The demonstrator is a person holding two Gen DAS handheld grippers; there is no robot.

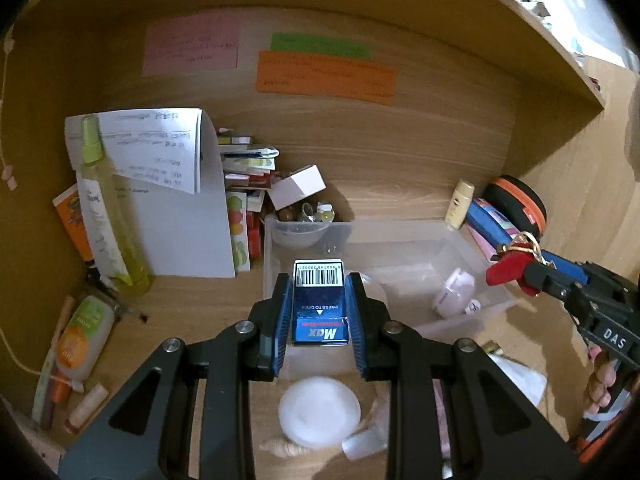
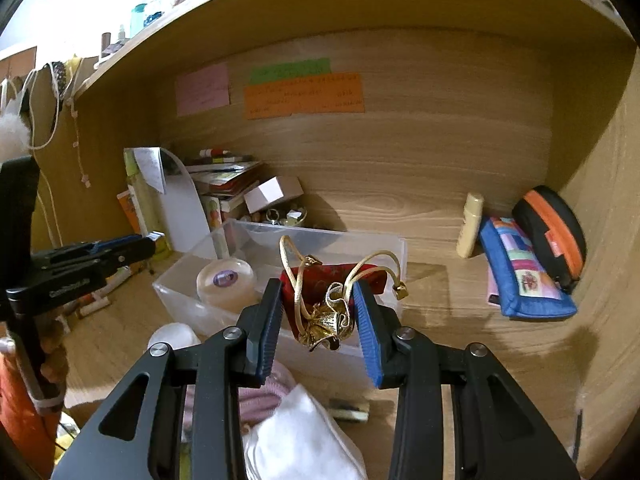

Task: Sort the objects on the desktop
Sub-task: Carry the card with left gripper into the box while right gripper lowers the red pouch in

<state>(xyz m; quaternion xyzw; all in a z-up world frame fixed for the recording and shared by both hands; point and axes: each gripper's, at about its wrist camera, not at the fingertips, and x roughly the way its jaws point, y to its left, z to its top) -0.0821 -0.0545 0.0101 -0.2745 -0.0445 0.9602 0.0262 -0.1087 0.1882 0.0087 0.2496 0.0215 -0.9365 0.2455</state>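
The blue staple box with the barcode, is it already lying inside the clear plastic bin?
No, the blue staple box is clamped between the left gripper fingers, held over the near edge of the clear bin.

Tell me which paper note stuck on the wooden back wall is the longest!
The orange paper note is longest. It stretches wider than the green paper note just above it and the squarer pink paper note to their left.

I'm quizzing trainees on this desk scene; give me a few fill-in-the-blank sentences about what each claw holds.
The left claw grips a blue ____ box.
The right claw grips a red pouch with ____ cords.
Both hang over the clear ____.
On the back wall, the note under the green one is ____.

Missing: staple; gold; bin; orange
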